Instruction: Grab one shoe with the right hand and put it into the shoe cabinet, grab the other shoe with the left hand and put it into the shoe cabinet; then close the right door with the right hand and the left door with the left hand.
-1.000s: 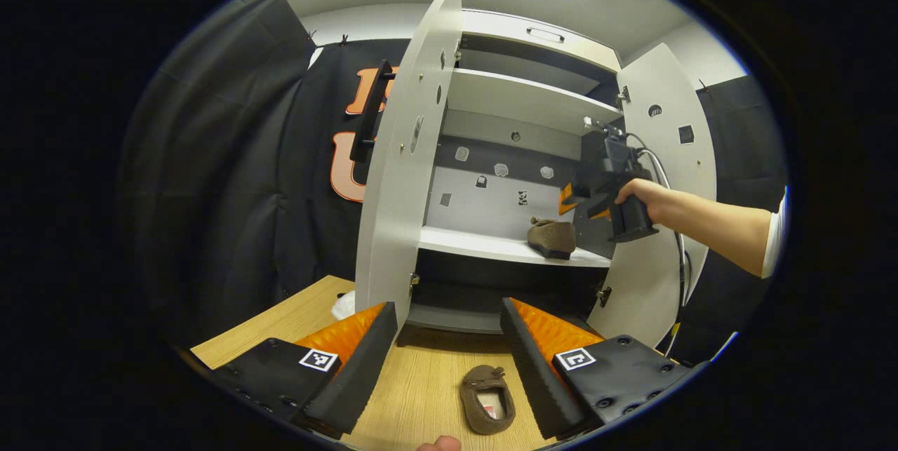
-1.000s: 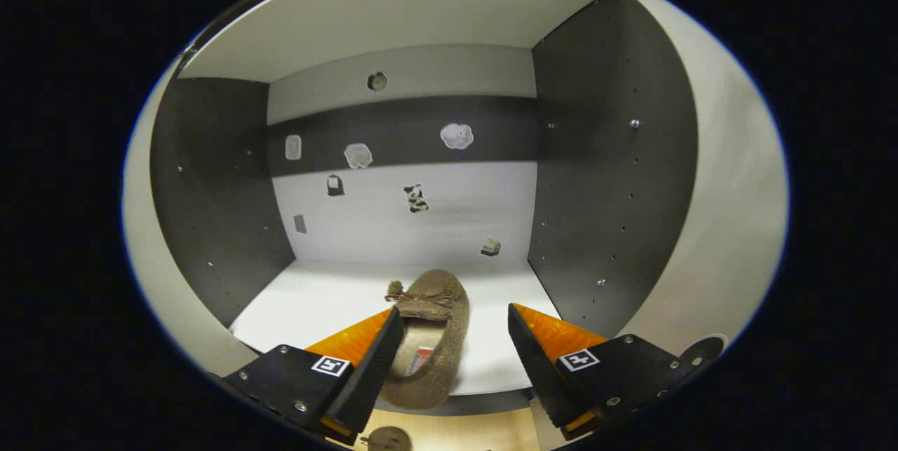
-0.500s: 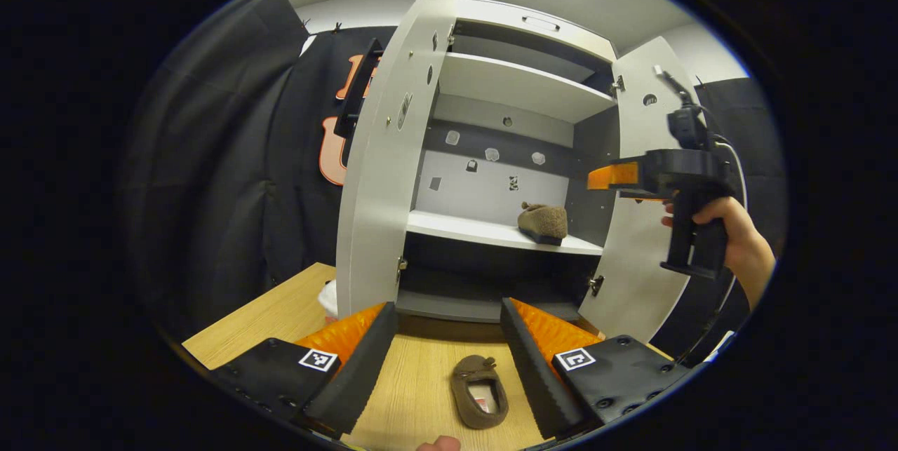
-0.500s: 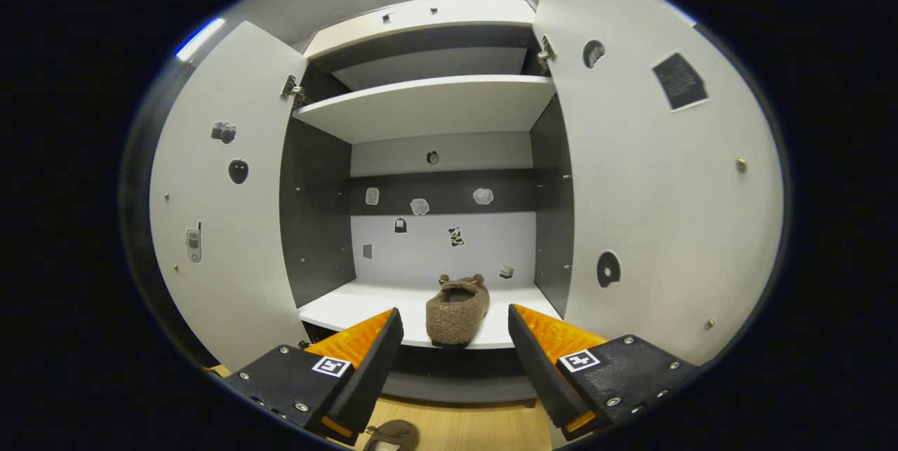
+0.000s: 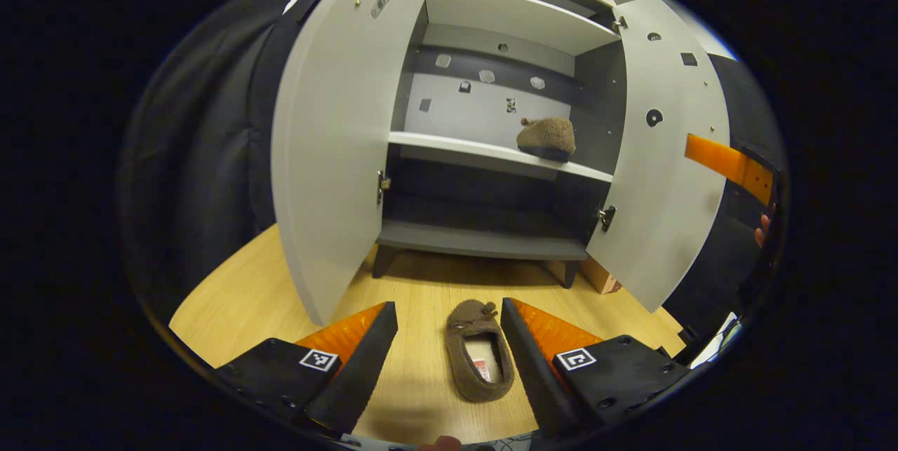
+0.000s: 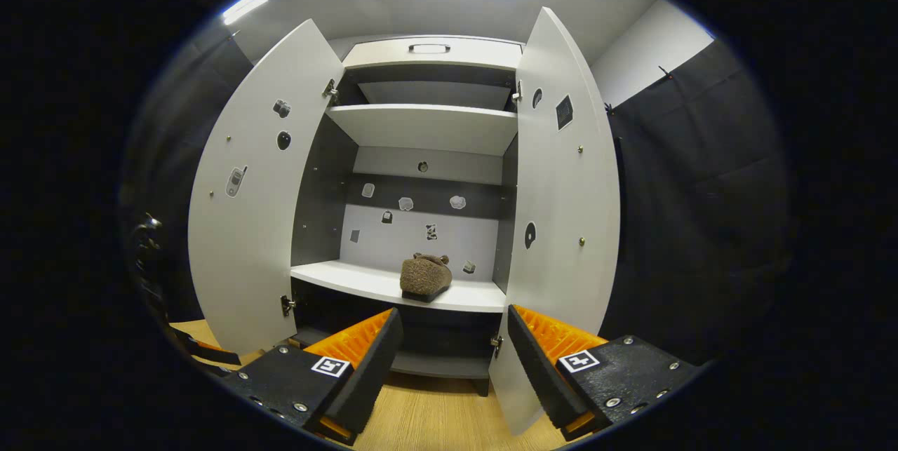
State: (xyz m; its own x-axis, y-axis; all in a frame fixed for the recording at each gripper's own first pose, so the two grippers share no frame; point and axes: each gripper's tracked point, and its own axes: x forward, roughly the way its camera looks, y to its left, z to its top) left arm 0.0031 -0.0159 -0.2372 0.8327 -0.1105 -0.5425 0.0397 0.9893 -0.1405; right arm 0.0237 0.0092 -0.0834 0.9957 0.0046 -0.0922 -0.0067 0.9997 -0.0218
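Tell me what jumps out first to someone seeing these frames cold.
The white shoe cabinet with both doors swung wide, and one fuzzy brown shoe sitting alone toward the right of its middle shelf. Then the matching second shoe on the wooden floor in front, lying between the open fingers of the left gripper. The right gripper hangs open, facing the cabinet.

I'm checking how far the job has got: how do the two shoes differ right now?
The shoe on the shelf sits inside the cabinet; the shoe on the floor lies between the open left gripper fingers, ungrasped. The first shows its heel, the second its opening. Both are brown and fuzzy.
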